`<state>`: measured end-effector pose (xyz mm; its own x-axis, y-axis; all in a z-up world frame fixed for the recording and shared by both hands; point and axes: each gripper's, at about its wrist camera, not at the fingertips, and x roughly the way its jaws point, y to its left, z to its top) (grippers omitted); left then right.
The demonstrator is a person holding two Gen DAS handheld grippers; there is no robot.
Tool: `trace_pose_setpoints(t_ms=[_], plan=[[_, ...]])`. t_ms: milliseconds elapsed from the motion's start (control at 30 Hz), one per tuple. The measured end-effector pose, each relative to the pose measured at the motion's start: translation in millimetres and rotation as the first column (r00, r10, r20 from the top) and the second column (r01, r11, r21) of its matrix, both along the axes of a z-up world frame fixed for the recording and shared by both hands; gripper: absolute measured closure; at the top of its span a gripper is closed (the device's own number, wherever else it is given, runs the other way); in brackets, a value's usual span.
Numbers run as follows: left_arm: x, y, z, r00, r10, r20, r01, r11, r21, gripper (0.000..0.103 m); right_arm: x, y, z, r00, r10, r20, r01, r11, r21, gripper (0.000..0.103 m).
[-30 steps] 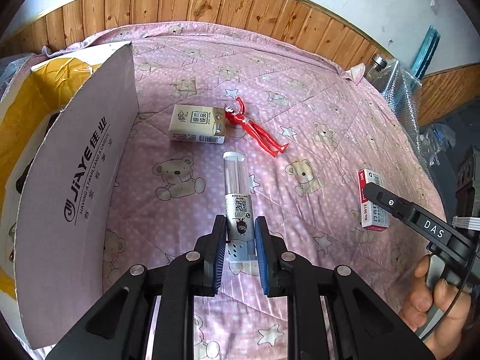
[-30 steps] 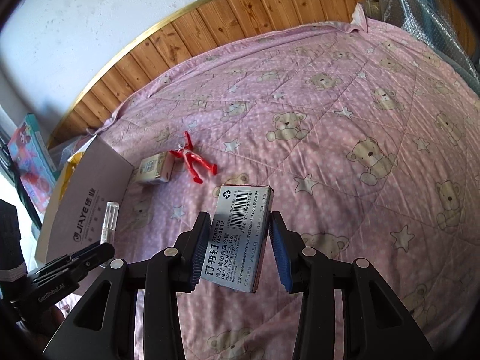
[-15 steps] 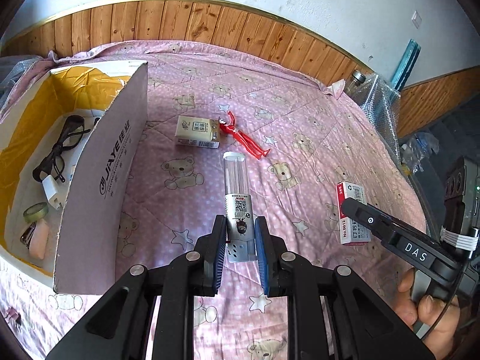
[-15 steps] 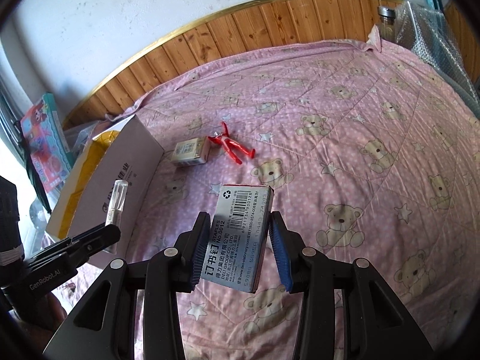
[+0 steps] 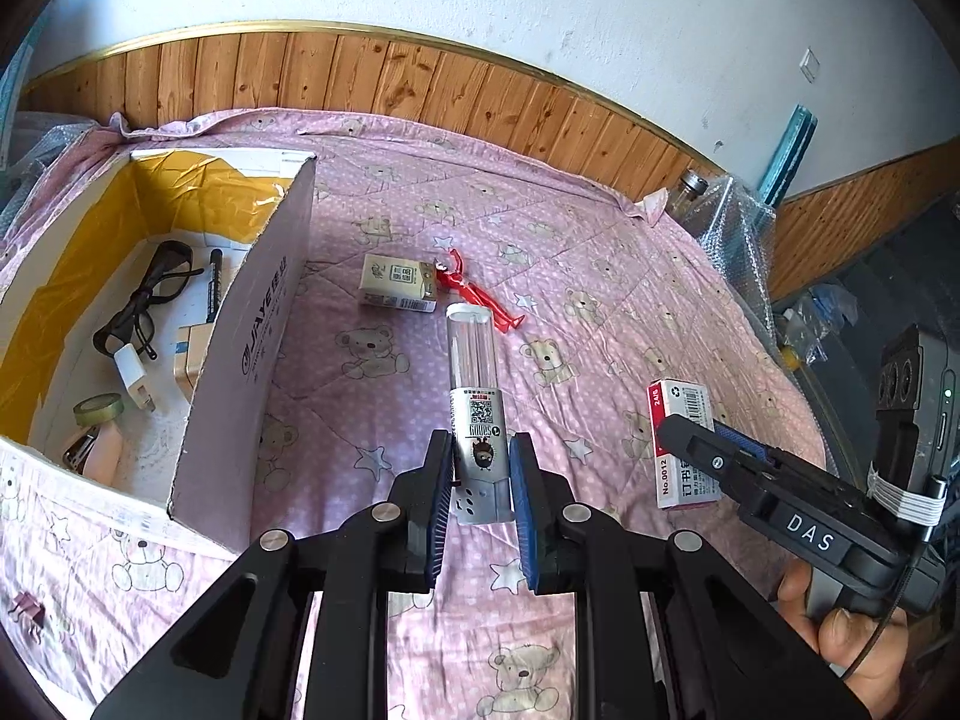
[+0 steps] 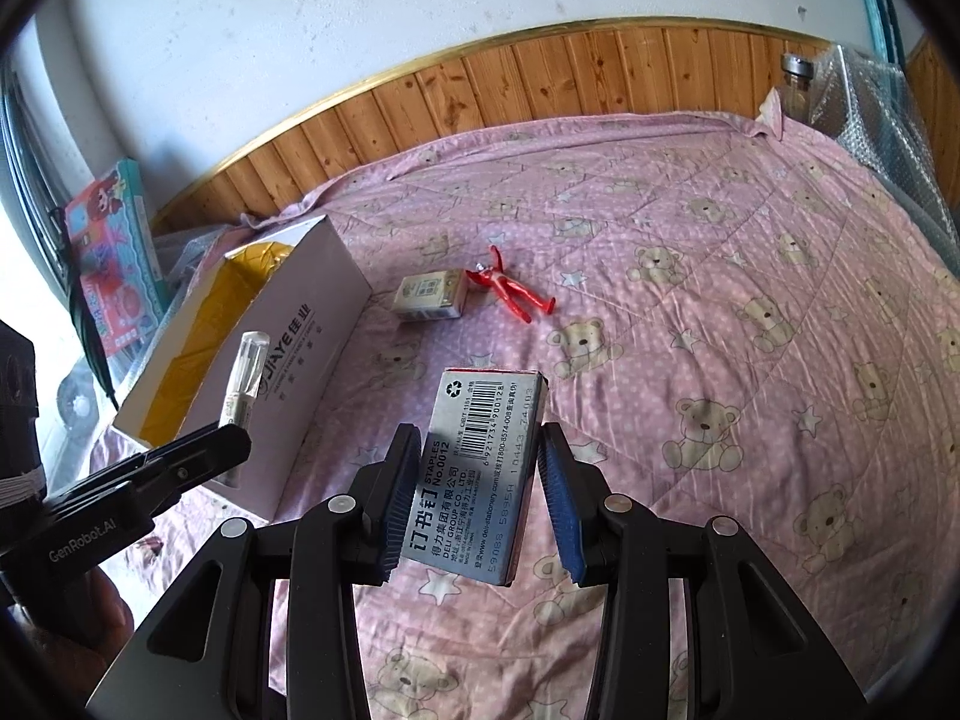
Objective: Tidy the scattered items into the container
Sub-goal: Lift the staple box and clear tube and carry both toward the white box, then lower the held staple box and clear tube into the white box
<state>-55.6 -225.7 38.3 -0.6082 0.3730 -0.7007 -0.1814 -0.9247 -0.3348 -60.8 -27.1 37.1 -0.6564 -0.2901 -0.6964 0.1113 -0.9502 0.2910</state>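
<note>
Staple box (image 6: 480,474): "STAPLES No.0012"; carton (image 5: 258,324): "JIAYE".

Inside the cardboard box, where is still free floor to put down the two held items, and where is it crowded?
In the cardboard box, the white floor is bare in the middle, between the glasses and marker at the far end and the charger plug. The near corner is crowded: tape roll and a pink item. I would drop there the tube and the staples box.

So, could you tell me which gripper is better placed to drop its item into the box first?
The left gripper. Its tube hangs beside the box wall, while the right gripper with the staples box is further out over the quilt.
</note>
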Motion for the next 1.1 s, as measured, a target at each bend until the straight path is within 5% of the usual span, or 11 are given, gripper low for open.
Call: trace_pose_setpoints(t_ms=[1100], plan=[[29.2,-84.8,37.9,0.986,0.133,-0.104,-0.119,0.984,0.132,0.083,17.5,-90.2,52.9,0.982,0.165,-0.096,-0.155,0.983,0.098,0.061]])
